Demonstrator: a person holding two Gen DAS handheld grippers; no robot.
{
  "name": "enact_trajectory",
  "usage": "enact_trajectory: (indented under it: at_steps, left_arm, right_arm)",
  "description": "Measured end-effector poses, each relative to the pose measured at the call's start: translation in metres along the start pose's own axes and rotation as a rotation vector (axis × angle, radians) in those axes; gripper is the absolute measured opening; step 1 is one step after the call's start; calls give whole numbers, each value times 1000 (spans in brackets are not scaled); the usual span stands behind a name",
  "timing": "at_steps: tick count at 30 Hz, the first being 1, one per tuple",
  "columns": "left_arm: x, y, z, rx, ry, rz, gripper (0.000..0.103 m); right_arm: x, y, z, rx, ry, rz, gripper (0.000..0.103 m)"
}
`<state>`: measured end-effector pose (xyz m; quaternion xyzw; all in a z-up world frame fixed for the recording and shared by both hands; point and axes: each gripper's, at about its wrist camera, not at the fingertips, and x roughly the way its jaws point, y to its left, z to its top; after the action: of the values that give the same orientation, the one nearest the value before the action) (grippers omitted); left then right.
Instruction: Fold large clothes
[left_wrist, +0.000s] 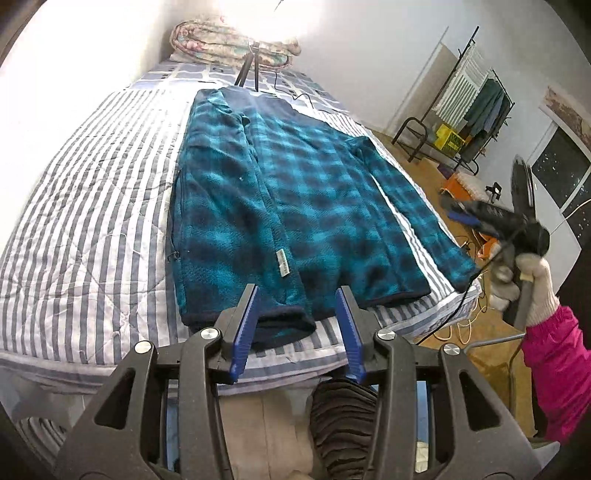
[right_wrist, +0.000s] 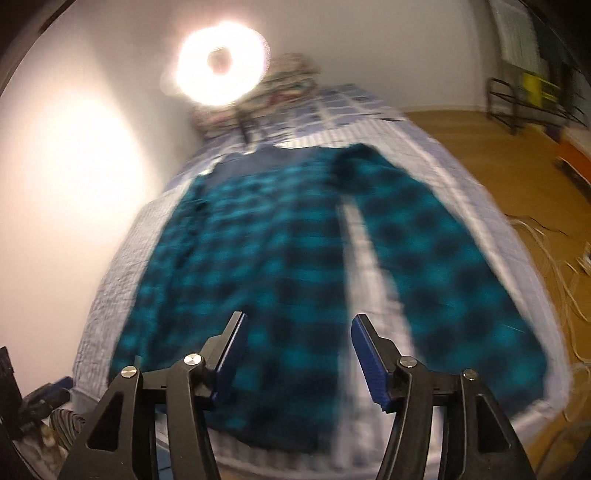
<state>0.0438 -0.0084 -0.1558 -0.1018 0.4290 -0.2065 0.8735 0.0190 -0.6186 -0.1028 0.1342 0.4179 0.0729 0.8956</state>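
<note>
A large teal-and-black checked fleece jacket (left_wrist: 295, 199) lies flat on the striped bed (left_wrist: 92, 221), collar far, hem near. Its left side is folded over the body; the other sleeve (left_wrist: 417, 206) lies stretched along the bed's right edge. My left gripper (left_wrist: 299, 306) is open and empty, just above the near hem. My right gripper (left_wrist: 454, 212) is seen from the side, held in a gloved hand beyond the bed's right edge. In the blurred right wrist view the right gripper (right_wrist: 297, 332) is open and empty above the jacket (right_wrist: 258, 258); the sleeve (right_wrist: 443, 258) lies to the right.
A folded quilt (left_wrist: 236, 40) and a tripod (left_wrist: 247, 70) with a ring light (right_wrist: 219, 62) stand at the bed's far end. A clothes rack (left_wrist: 461, 110) and cables (left_wrist: 465, 325) are on the wooden floor to the right. A white wall runs along the left.
</note>
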Motion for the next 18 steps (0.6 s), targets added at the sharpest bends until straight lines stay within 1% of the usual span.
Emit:
enact_trajectory:
  at_steps: [2,5,6,9,11,14,18]
  left_arm:
    - [-3,-4,1,0,-2,-2,43]
    - [-4,-9,2,-3,-1,3,43]
    - [-3,-10,2,-6,2,2,43]
    - [4,-18,4,-13,21,-3,43]
    - [8,-25,3,-2,31,-9,43]
    - [14,-37,3,21,45,-17,43]
    - [21,-47,2,36,61,-30,43]
  right_arm:
    - [-14,-36,-4,49,-5,-42,61]
    - [-26,-80,-11,99,-12,-101,63]
    - [-27,-91,-12,118,-11,-107,63]
    - [-31,-142,-22,245,-7,-118,63]
    - [-31,-167,-28,314,-6,-127,63]
    - [-28,-194,-36,394,6,-125,62]
    - [-23,-214,-46,469,15,-99,61]
